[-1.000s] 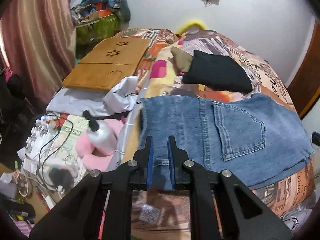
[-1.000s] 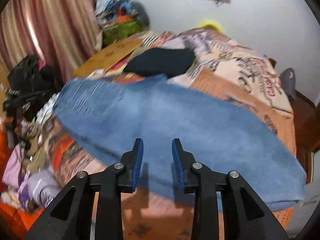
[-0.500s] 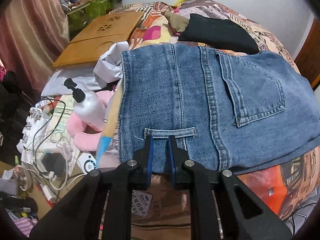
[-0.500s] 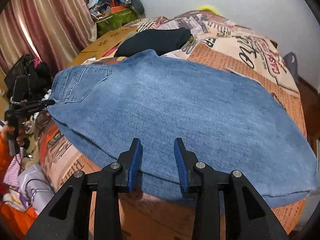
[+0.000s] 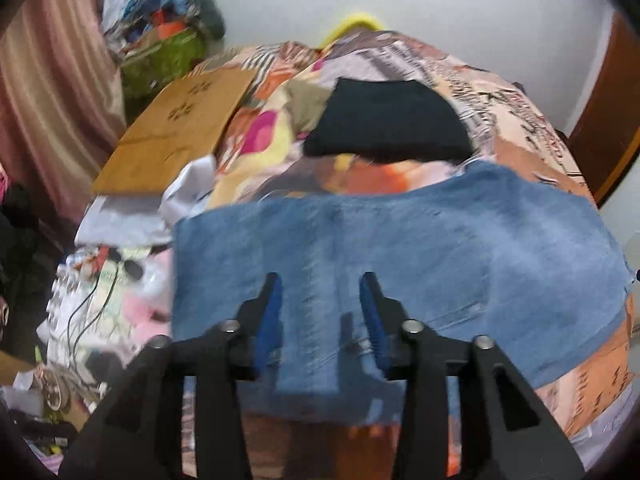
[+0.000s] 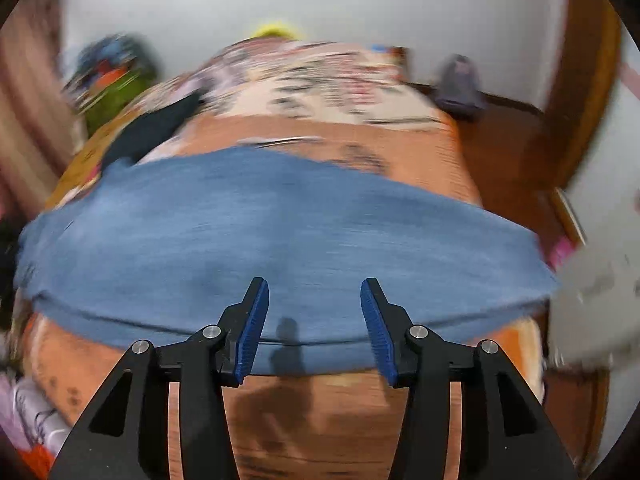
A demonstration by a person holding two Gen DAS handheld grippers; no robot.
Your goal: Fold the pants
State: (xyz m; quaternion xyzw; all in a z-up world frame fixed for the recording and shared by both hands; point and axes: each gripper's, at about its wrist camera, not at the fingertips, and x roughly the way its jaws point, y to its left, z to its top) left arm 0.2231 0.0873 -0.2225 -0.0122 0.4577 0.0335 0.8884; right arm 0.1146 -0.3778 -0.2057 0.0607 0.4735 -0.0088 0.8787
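Note:
Blue denim pants lie folded and flat on the patterned bedspread. In the left wrist view my left gripper hovers over the near waistband edge, its jaws opening, blue pads apart and not pressing the cloth. The same pants fill the blurred right wrist view, where my right gripper sits above their near folded edge. Its jaws are opening too, with nothing pinched between the pads.
A folded black garment lies on the bed beyond the pants. A wooden lap tray sits at the left, clutter with cables beside the bed, and a curtain at far left. A wooden door frame stands at right.
Both grippers opened their jaws wider; the left let go of the waistband edge it was pinching. Both views pulled back from the pants, and the right view swung and blurred.

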